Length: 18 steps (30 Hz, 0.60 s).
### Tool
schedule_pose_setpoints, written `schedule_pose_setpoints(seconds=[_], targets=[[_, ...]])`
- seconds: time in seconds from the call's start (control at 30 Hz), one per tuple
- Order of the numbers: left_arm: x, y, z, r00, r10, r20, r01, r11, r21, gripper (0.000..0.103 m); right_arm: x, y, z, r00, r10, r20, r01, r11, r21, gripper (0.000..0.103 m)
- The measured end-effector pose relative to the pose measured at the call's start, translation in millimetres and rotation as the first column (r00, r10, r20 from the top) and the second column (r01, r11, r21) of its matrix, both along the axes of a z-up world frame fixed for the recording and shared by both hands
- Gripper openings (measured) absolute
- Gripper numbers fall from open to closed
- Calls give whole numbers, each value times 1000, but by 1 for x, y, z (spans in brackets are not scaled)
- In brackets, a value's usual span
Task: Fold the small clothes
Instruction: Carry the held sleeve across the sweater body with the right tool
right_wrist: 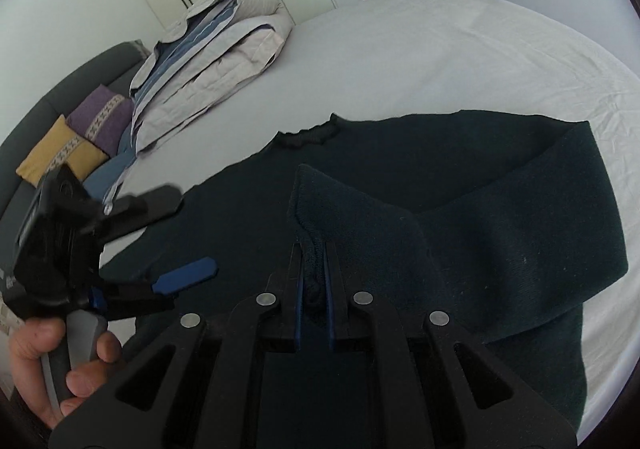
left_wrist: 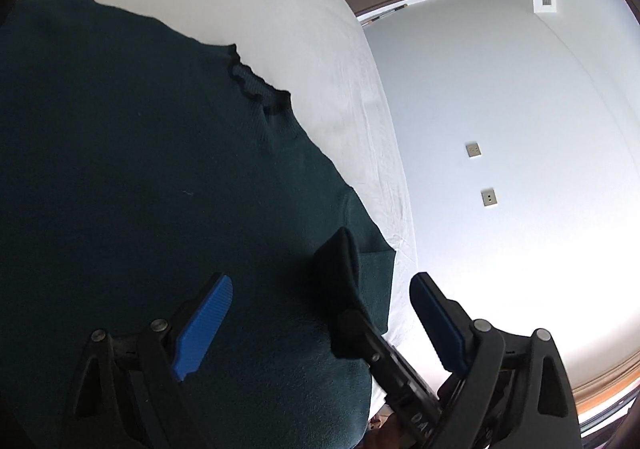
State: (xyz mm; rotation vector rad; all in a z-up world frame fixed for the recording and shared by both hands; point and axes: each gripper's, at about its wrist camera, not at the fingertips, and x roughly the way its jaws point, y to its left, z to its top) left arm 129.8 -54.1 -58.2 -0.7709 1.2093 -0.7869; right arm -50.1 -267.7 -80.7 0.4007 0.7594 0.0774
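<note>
Fingers of my right gripper (right_wrist: 313,269) pinch the sleeve cuff (right_wrist: 316,201) of the dark green sweater (right_wrist: 500,249), which lies flat on the white bed (right_wrist: 440,49). My left gripper (left_wrist: 320,313) hangs open at nine o'clock, holding nothing. I judge I should carry the cuff low across the chest toward twelve o'clock, keeping the sleeve taut and square.

The dark green knitted sweater (left_wrist: 140,189) runs off the left wrist view's left and bottom edges. In the right wrist view its cuff tip hides between the right gripper's (right_wrist: 312,273) closed blue-padded jaws.
</note>
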Motion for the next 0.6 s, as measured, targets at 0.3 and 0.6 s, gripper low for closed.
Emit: schedule_pose_setpoints(seconds=[0.3, 0.6], targets=[[20, -52, -43, 979, -148, -140, 159, 985, 70, 42, -8, 9, -14, 996, 77, -45, -78, 996, -32, 10], [28, -31, -23, 986, -150, -66, 158, 980, 122, 11, -39, -38, -9, 995, 79, -54, -74, 993, 90, 40]])
